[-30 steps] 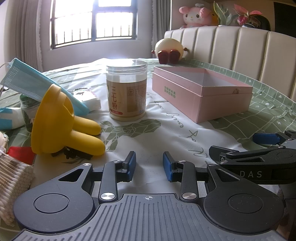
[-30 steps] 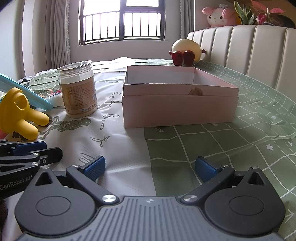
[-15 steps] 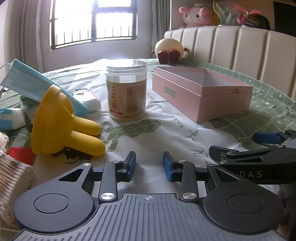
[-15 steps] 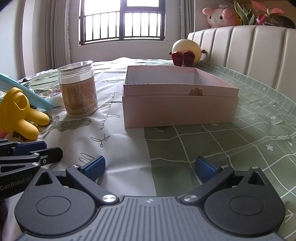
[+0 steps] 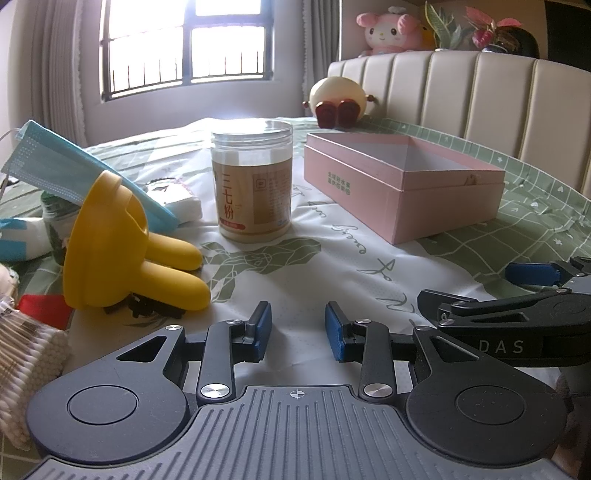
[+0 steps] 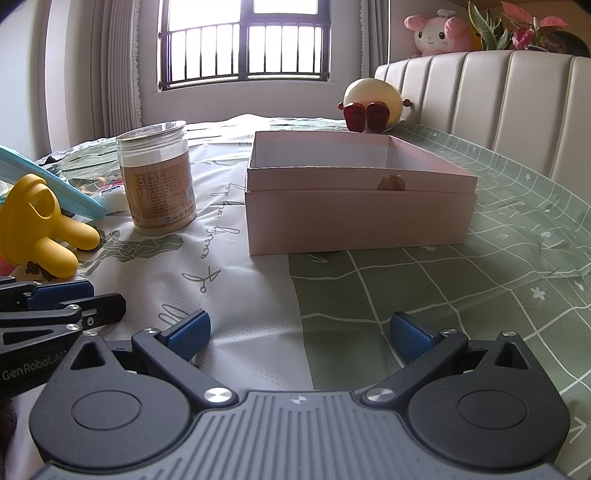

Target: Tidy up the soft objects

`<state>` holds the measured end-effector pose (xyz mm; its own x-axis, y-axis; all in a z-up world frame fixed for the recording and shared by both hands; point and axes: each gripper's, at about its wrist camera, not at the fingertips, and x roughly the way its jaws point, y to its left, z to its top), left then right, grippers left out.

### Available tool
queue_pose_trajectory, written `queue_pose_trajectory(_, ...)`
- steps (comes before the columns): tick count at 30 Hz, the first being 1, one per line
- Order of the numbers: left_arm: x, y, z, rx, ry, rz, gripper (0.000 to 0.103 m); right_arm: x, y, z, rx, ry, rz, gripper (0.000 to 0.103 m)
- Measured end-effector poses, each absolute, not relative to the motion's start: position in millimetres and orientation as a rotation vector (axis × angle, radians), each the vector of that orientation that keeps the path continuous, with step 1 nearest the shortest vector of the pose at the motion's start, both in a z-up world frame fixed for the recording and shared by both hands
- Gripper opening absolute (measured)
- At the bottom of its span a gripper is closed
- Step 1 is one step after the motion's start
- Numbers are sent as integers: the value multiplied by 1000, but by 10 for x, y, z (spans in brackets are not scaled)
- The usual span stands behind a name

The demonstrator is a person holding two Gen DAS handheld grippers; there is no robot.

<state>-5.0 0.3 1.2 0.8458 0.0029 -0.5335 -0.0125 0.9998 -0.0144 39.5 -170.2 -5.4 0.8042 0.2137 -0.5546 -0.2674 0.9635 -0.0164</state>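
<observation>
Two grippers sit low over the table (image 6: 424, 273), side by side and near the front edge. The left gripper (image 5: 297, 331) has its jaws parted by a narrow gap with nothing between them; only cloth shows in the gap. The right gripper (image 6: 298, 330) has its jaws spread wide, also with nothing in them. Each gripper shows at the edge of the other's view, just beside it.

The pink box (image 6: 360, 206) stands open in the middle of the table, ahead of the right gripper and to the right of the clear jar (image 5: 252, 186) of tan powder. A small brown thing (image 6: 392, 182) lies inside against the box's near wall; what it is cannot be told.

To the left of the jar lies the yellow soft toy (image 5: 110, 245), its two long lobes pointing right toward the jar, well apart from the box. A blue face mask (image 5: 66, 168) leans behind and over it. A bundle of cotton swabs (image 5: 26, 354) lies at the near left, with a red item (image 5: 44, 312) beside it.

At the far edge, beyond the box, a cream round plush with dark red feet (image 6: 373, 105) rests by the padded seat back (image 6: 498, 103). A pink plush (image 6: 439, 35) sits on top of that back.
</observation>
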Motion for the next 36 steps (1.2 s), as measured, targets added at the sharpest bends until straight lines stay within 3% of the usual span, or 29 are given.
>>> queue_pose_trajectory(16, -65, 48, 19, -44, 551, 9, 34, 430, -1712, -35, -83, 609, 262, 103)
queue_pose_trajectory(27, -134, 449, 105, -141, 566, 0, 32, 675, -1816, 100, -143, 829, 425, 103)
queue_pose_trajectory(36, -839, 1038, 534, -195, 459, 73, 32, 660, -1751, 71, -184, 848, 413, 103)
